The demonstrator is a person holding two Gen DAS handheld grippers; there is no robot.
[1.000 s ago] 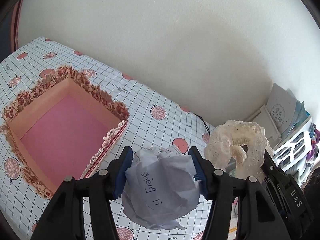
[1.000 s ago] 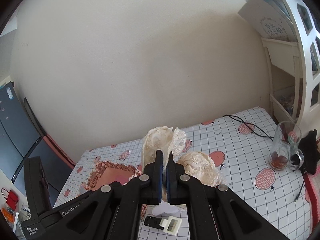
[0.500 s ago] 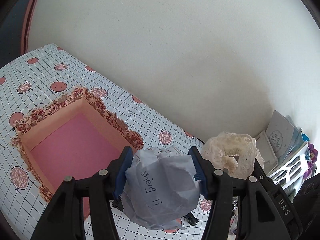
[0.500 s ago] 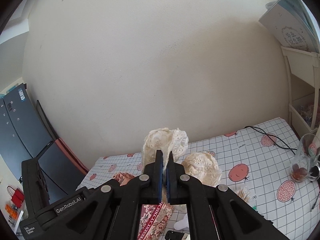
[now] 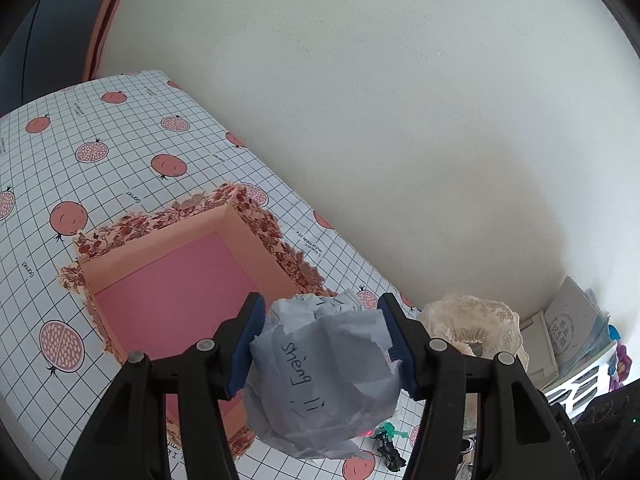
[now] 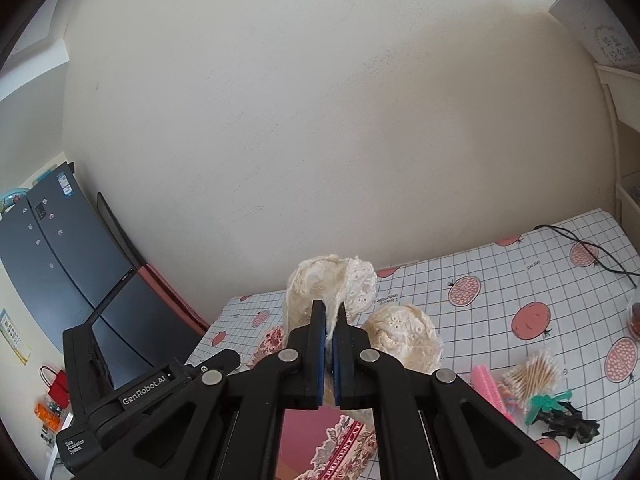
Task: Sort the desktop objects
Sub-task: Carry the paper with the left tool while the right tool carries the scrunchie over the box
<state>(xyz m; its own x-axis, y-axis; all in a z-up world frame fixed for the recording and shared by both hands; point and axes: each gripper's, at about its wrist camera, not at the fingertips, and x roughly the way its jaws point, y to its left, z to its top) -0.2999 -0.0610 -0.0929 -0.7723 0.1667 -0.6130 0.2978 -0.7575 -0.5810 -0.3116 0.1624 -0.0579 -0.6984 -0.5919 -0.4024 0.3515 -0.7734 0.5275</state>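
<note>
The left gripper (image 5: 322, 344) has its jaws clamped on a crumpled paper ball (image 5: 320, 376), held above the near corner of the open pink box (image 5: 168, 300). The box sits on the gridded bench (image 5: 120, 152), with bare cloth around its far edges. The right gripper (image 6: 330, 344) has its jaws pinched together on a cream lace scrunchie (image 6: 332, 284). Cotton swabs (image 6: 532, 372) and a pink comb (image 6: 486, 384) lie near the bench's right side.

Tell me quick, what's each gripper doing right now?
Left gripper: closed on the crumpled paper ball.
Right gripper: shut on the cream lace cloth.
</note>
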